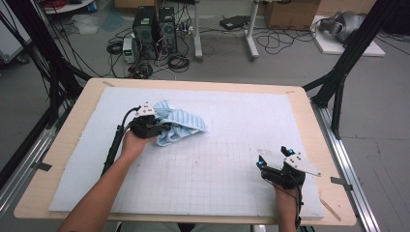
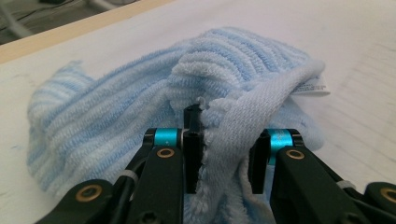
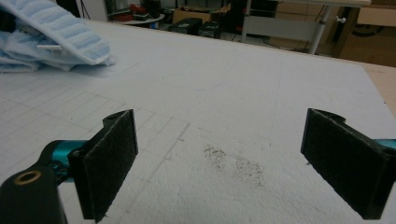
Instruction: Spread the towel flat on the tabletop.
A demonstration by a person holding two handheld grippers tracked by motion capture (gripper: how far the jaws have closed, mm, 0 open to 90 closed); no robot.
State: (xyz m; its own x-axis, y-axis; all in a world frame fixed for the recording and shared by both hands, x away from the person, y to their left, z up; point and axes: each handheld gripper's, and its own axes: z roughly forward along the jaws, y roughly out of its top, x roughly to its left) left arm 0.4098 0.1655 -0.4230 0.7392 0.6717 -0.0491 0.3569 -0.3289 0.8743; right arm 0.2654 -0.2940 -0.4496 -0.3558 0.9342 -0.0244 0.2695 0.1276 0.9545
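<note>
Towel (image 2: 140, 93) hem between left gripper (image 2: 219, 154) fingers (image 2: 192, 140)

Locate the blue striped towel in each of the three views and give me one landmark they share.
High view: the blue striped towel lies bunched left of centre on the white mat, at the left gripper.
Left gripper view: it fills the middle, a hem pinched between the jaws.
Right gripper view: top left corner, far from the open right gripper.
Shared landmark: the white mat.
</note>
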